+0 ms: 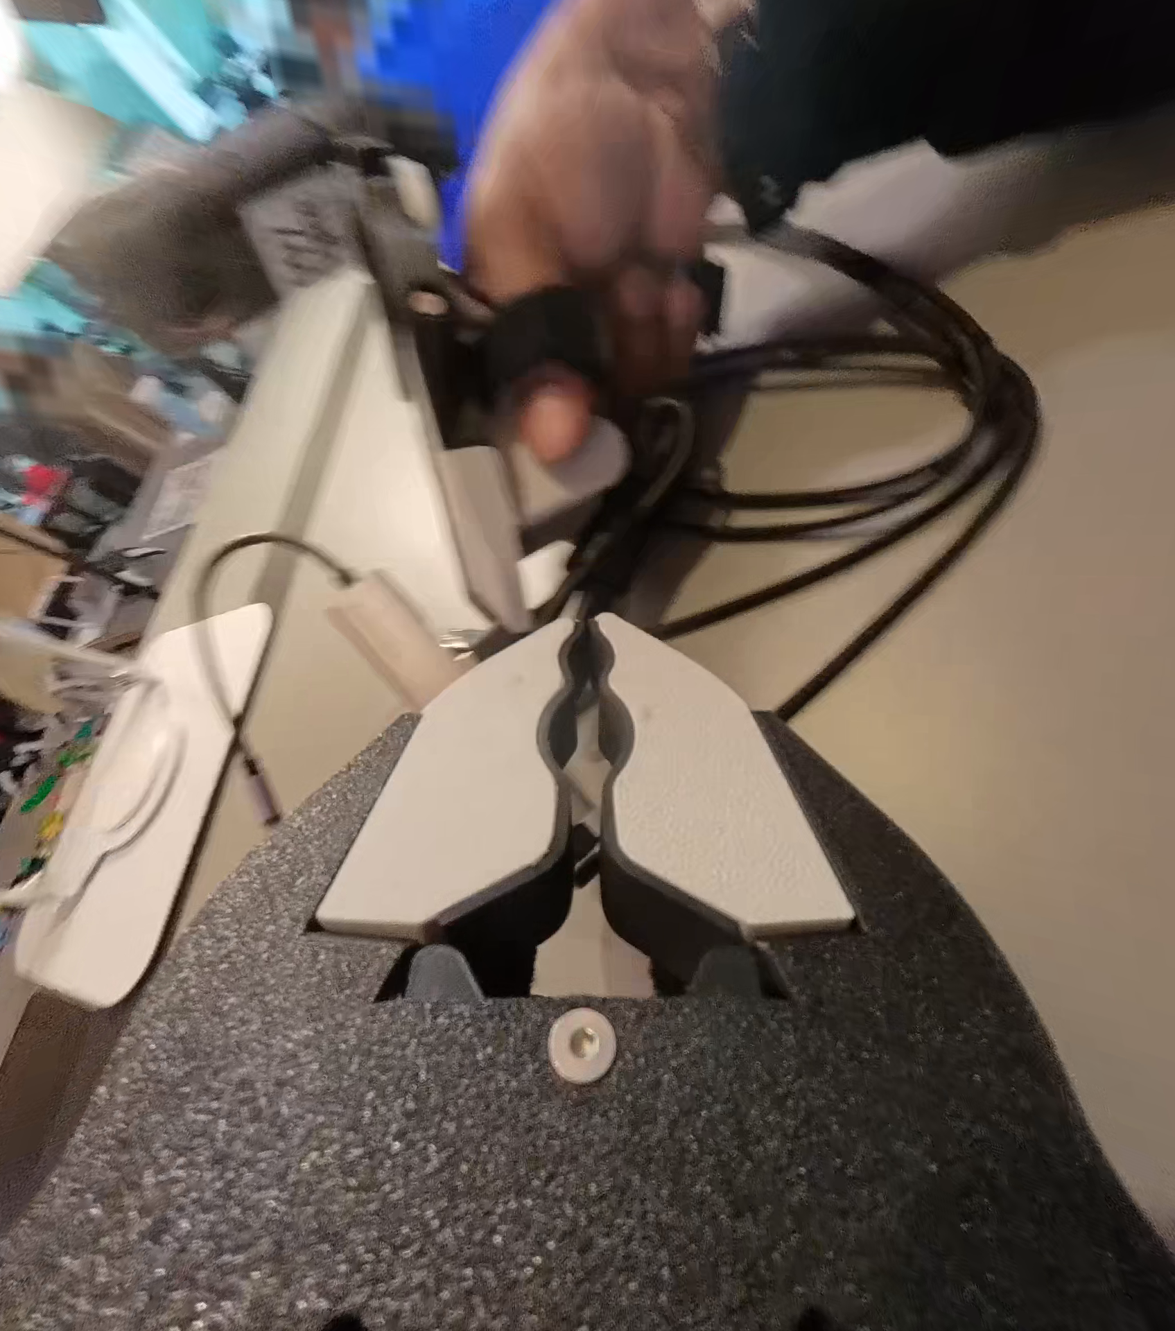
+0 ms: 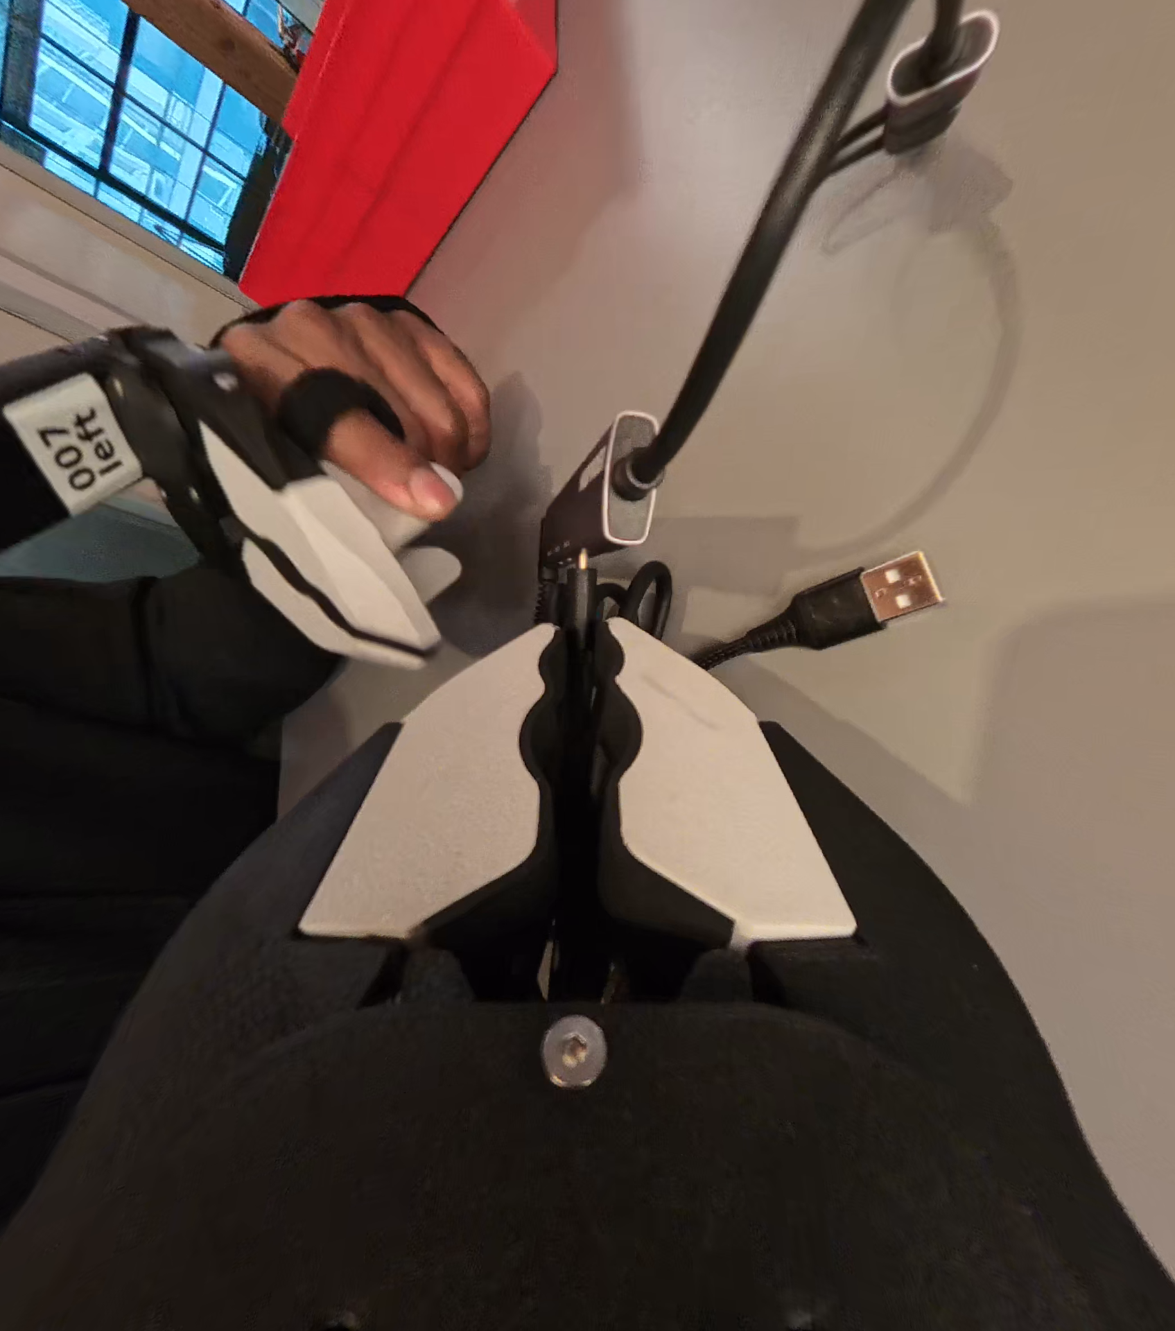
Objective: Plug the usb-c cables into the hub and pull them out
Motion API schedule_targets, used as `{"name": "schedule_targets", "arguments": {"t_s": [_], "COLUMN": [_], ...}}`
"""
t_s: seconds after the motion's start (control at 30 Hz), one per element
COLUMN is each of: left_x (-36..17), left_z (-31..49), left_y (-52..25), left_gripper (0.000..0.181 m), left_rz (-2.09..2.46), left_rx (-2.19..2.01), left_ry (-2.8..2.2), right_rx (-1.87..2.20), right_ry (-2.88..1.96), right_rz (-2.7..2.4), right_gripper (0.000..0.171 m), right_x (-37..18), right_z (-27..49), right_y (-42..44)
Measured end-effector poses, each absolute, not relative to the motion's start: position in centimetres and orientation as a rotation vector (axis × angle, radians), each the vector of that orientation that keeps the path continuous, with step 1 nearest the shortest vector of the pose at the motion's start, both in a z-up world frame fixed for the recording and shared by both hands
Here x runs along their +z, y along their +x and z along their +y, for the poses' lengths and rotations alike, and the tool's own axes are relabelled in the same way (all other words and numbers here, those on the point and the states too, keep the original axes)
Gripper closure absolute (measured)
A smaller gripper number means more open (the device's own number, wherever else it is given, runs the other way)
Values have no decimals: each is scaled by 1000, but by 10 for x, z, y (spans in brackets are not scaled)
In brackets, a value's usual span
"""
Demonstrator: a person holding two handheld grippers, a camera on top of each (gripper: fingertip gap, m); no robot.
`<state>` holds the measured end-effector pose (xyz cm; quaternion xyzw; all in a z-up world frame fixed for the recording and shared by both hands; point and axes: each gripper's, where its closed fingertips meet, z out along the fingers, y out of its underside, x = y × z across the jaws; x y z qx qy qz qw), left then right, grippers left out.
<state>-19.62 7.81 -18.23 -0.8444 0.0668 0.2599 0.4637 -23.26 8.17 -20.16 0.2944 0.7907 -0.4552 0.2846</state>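
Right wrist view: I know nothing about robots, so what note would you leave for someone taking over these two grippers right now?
Right gripper: shut on a black USB-C plug, with the tip pointing at the hub.
Left gripper: shut, nothing visible in it, just left of the hub.
The hub is on the table; a USB-A plug lies loose to its right.
Done: plug gripped and lined up.
Left: it looks not yet seated, so push it in, then pull it out.

Matt white plastic tool [image 2: 581,634] fingers [image 2: 699,778], grainy black tool body, brushed grey metal hub [image 2: 624,475], smooth black rubbery cable [image 2: 750,274], braided lead with shiny metal plug [image 2: 897,585], matt beige surface [image 2: 1074,720].
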Motion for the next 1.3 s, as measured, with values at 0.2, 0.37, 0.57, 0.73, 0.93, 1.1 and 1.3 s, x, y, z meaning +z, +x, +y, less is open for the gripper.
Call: {"name": "schedule_targets", "arguments": {"t_s": [0.2,0.37,0.57,0.73,0.93,1.1,1.3], "left_x": [-155,-180,-184,-180,-173,-166,-161], "left_z": [43,52,56,52,43,33,28], "left_y": [-243,-237,-228,-234,-243,-256,-263], "left_gripper": [166,151,161,167,170,171,171], "left_rz": [-397,-457,-440,-536,-603,-701,-753], "left_rx": [454,191,48,-12,-27,-23,-27], "left_ry": [-1804,-1931,-1952,-1888,-1800,-1690,-1611], "right_rx": [-1292,-1353,-1362,-1399,-1420,-1524,-1602], "right_ry": [671,552,508,564,581,509,391], "right_rz": [2174,2204,2225,2359,2452,2648,2864], "right_gripper": [164,164,164,162,146,132,128], "right_x": [-192,-182,-182,-185,-181,-173,-168], "right_z": [78,73,70,68,77,70,54], "right_y": [-231,-224,-220,-234,-242,-253,-257]}}
